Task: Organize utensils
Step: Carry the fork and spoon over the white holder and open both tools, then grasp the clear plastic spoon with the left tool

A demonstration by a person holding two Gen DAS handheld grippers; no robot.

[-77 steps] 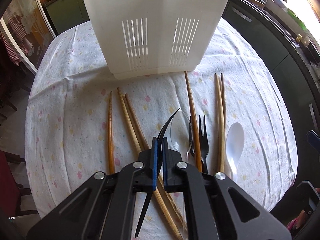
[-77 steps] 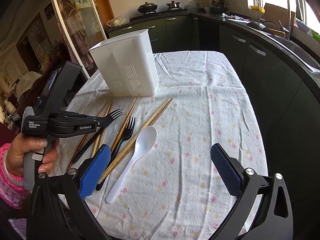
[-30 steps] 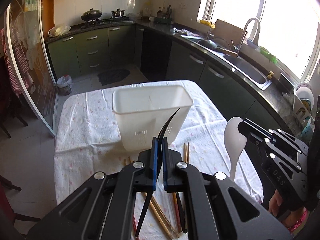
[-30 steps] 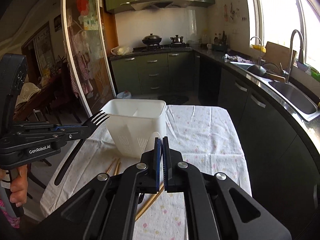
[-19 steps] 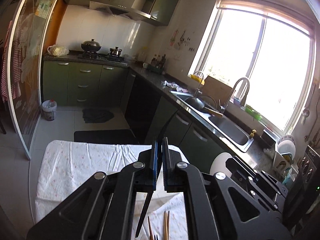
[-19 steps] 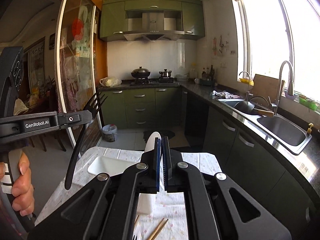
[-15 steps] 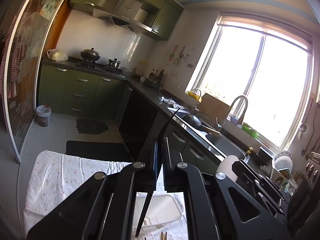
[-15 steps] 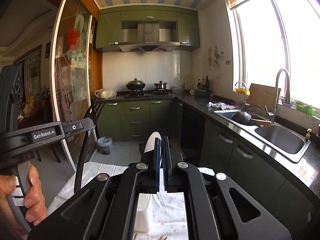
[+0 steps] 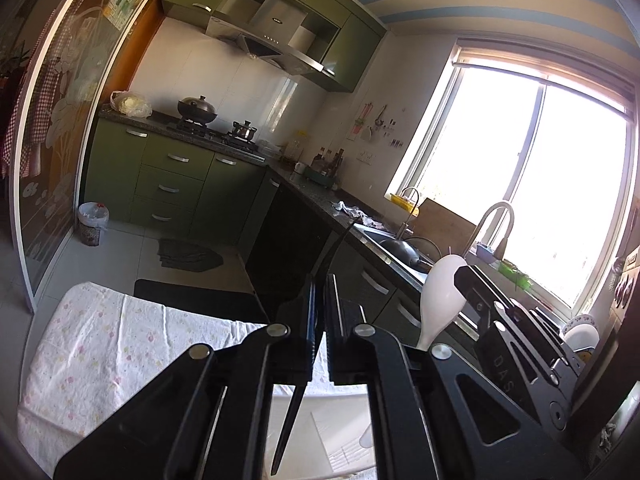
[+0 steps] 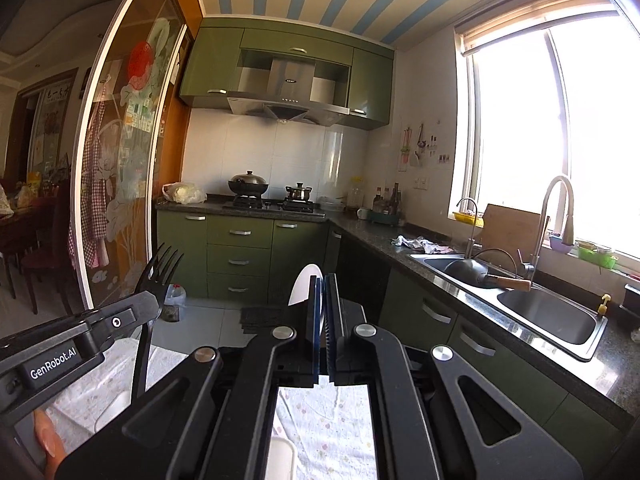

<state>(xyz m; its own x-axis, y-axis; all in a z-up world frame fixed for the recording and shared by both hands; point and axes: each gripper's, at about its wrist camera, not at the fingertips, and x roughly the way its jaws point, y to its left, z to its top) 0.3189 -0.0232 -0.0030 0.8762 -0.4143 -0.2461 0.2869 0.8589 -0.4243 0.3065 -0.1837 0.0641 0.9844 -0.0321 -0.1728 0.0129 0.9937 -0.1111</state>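
My left gripper [image 9: 319, 296] is shut on a black plastic fork [image 9: 298, 396], held upright with its tines up; the fork also shows in the right wrist view [image 10: 154, 280]. My right gripper [image 10: 323, 292] is shut on a white spoon [image 10: 303, 285], bowl up; the spoon also shows in the left wrist view [image 9: 440, 296]. Both grippers are raised high above the table and point at the kitchen. The white utensil caddy [image 9: 340, 432] lies below them, only partly seen between the arms. The chopsticks on the table are hidden.
The table with a white flowered cloth [image 9: 100, 344] lies below. Green cabinets and a stove [image 10: 272, 200] stand at the back. A counter with a sink [image 10: 548, 312] runs along the right under a bright window.
Both grippers rose and tilted up with their utensils; the table and caddy dropped to the bottom of both views. The right gripper, open 2.6 s ago, now holds the spoon.
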